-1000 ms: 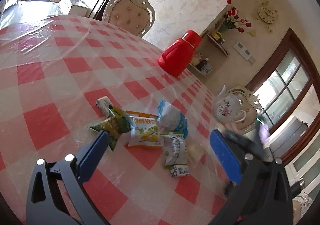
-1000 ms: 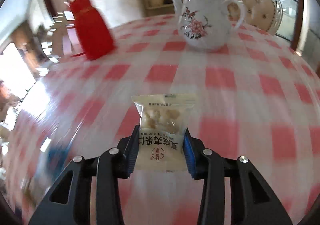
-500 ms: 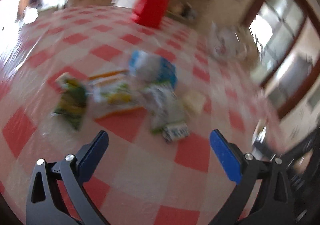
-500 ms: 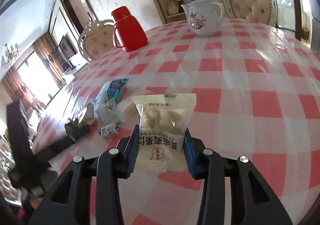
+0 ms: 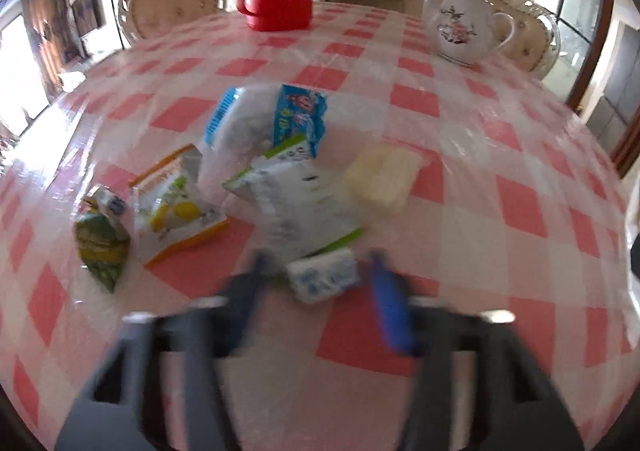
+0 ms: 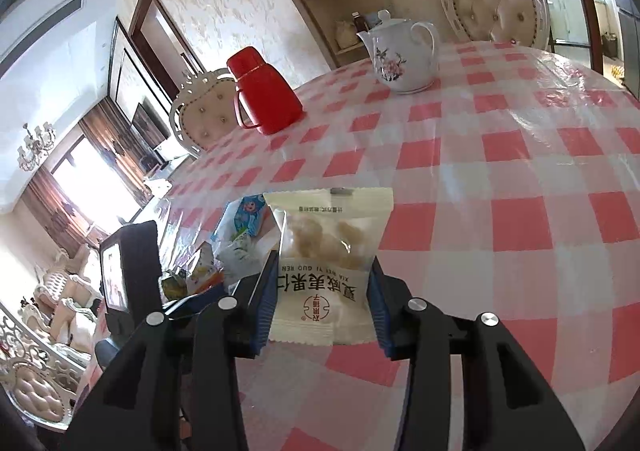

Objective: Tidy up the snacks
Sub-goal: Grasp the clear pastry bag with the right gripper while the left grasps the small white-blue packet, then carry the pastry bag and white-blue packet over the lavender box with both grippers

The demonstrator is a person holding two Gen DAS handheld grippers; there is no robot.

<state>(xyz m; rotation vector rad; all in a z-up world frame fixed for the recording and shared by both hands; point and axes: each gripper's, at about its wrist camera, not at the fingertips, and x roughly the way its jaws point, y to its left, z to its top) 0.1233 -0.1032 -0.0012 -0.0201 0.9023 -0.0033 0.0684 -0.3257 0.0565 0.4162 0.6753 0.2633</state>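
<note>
Right gripper (image 6: 318,305) pinching the nut packet (image 6: 326,251) by its lower half, holding it upright above the checked tablecloth (image 6: 500,179). Left gripper (image 5: 316,283) spreading around the small white-and-blue packet (image 5: 322,278) at the near edge of the snack pile, jaws blurred, apparently not touching it yet. Judging both as light, crinkly film pouches: slippery, easily squashed, contents likely brittle. Taking the small packet across its short sides, low and level, with gentle pressure. Watching the green-and-white pouch (image 5: 296,203) overlapping its far edge, probably dragging along. Leaving the pale yellow packet (image 5: 382,181) lying just beside the pile.
</note>
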